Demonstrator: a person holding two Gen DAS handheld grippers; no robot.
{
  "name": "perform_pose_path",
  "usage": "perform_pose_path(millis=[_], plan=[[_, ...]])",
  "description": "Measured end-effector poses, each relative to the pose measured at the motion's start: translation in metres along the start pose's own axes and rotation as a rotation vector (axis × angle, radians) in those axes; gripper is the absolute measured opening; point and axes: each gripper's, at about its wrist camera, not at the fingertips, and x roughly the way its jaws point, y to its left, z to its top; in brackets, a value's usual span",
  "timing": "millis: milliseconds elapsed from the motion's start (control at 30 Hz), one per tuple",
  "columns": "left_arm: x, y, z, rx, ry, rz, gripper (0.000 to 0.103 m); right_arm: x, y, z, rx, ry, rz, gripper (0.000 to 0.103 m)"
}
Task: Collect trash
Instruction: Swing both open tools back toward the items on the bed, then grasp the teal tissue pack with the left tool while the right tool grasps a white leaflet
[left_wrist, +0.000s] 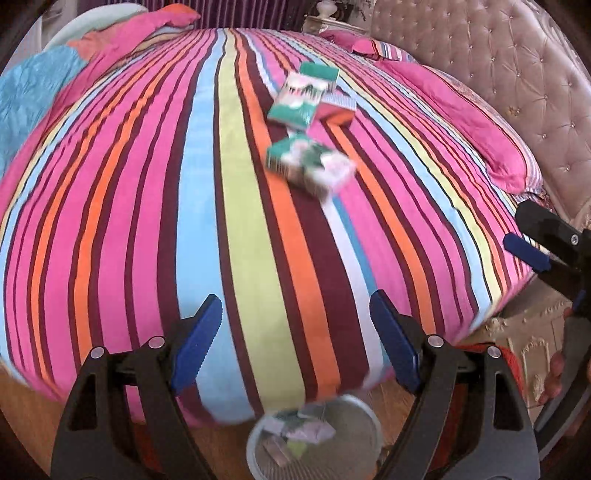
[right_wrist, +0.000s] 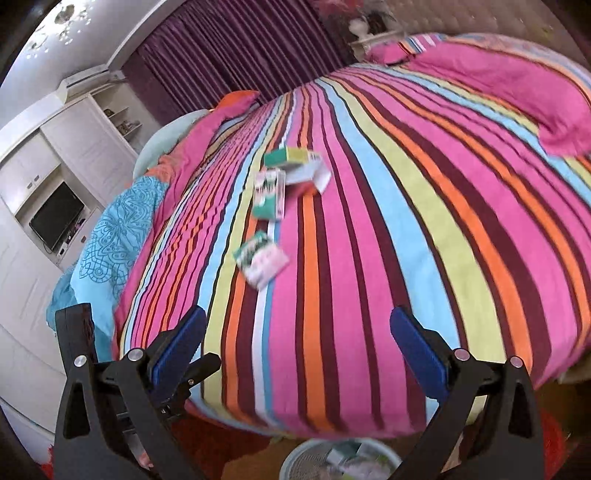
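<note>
Bed (left_wrist: 155, 206) fills most of the room from where I stand: striped cover in pink, orange, blue, yellow and maroon, pink pillows (left_wrist: 480, 129) along the tufted headboard (left_wrist: 498, 62), a blue patterned quilt (right_wrist: 114, 236) bunched at the far side. White wardrobe (right_wrist: 74, 147) with a dark screen beyond that, purple curtains (right_wrist: 221, 48) at the back.

Wastebasket (left_wrist: 364, 410) sits on the floor at the foot of the bed, just below the bed's edge, between the two tools. Pale mesh wall; several scraps of paper or packaging already lie inside, so some collecting looks done.

Left hand-held gripper (left_wrist: 295, 339): jaws spread wide, nothing between them, poised over the bed edge above the basket. Right hand-held gripper (right_wrist: 295, 350): likewise wide open and empty, aimed up the bed.

Still to go, by my reading: a cluster of small cartons (left_wrist: 312, 96) mid-bed, green, white and pink, touching or overlapping one another; count unclear through the blur. One more green-and-white carton (left_wrist: 310, 166) lies apart from them, nearer the foot and nearest to either tool. It seems the likely next pick. Task roughly part-way, with everything on the bed left.
</note>
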Motion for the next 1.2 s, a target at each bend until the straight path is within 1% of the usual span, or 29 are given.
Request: perform_pose_path(millis=[67,200,333,533,633,733,833,933,1033,1200], plan=[[0.003,0.003,0.009,0.012,-0.007,0.003,0.08,0.007,0.002,0.005,-0.014,-0.001,0.002,0.095],[0.016,0.004,0.026,0.024,-0.016,-0.02,0.08,0.028,0.002,0.019,-0.028,0.016,0.017,0.095],[0.035,0.01,0.044,0.021,0.002,-0.015,0.08,0.045,0.006,0.031,-0.072,0.038,0.021,0.095],[0.053,0.01,0.066,0.062,0.003,-0.043,0.08,0.071,0.009,0.058,-0.13,0.03,-0.018,0.095],[0.063,0.008,0.073,0.096,0.018,-0.062,0.08,0.082,0.008,0.068,-0.155,0.035,-0.027,0.095],[0.067,0.009,0.078,0.134,0.015,-0.085,0.08,0.09,0.008,0.075,-0.196,0.034,-0.033,0.095],[0.071,0.009,0.082,0.153,0.022,-0.106,0.08,0.099,0.004,0.084,-0.252,0.023,-0.063,0.095],[0.075,0.006,0.086,0.156,0.029,-0.12,0.08,0.111,-0.005,0.093,-0.272,0.034,-0.088,0.095],[0.079,0.003,0.09,0.16,0.032,-0.124,0.08,0.122,-0.009,0.098,-0.289,0.053,-0.085,0.095],[0.087,0.002,0.096,0.142,0.022,-0.123,0.08,0.142,-0.003,0.106,-0.362,0.082,-0.082,0.095]])
